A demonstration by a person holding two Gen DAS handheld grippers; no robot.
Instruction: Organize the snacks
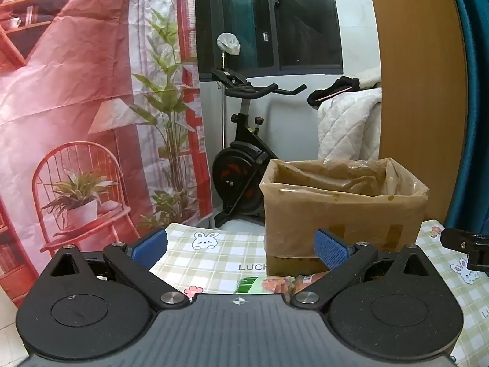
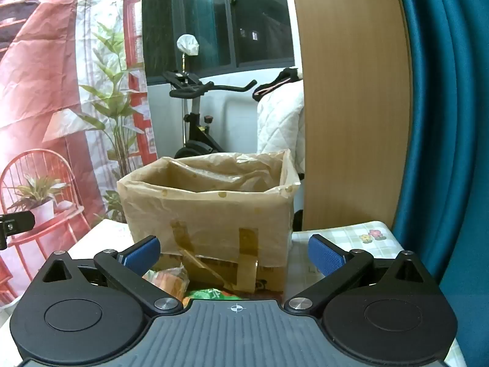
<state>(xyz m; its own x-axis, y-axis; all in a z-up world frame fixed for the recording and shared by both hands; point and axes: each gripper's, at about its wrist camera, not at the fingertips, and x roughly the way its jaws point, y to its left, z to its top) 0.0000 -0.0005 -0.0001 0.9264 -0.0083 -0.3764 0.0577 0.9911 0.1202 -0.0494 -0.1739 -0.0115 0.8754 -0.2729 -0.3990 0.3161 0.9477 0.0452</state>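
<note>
A cardboard box lined with a yellowish plastic bag stands on the table, to the right of centre in the left wrist view and dead ahead as the box in the right wrist view. Snack packets lie on the cloth in front of it, mostly hidden by the gripper body; the same packets show orange and green low in the right view. My left gripper is open, nothing between its blue pads. My right gripper is open too, hovering before the box. The right gripper's edge shows at the far right.
A checked tablecloth with rabbit prints covers the table. Behind it hang a red printed backdrop and a teal curtain. An exercise bike, a quilted white cover and a wooden panel stand beyond.
</note>
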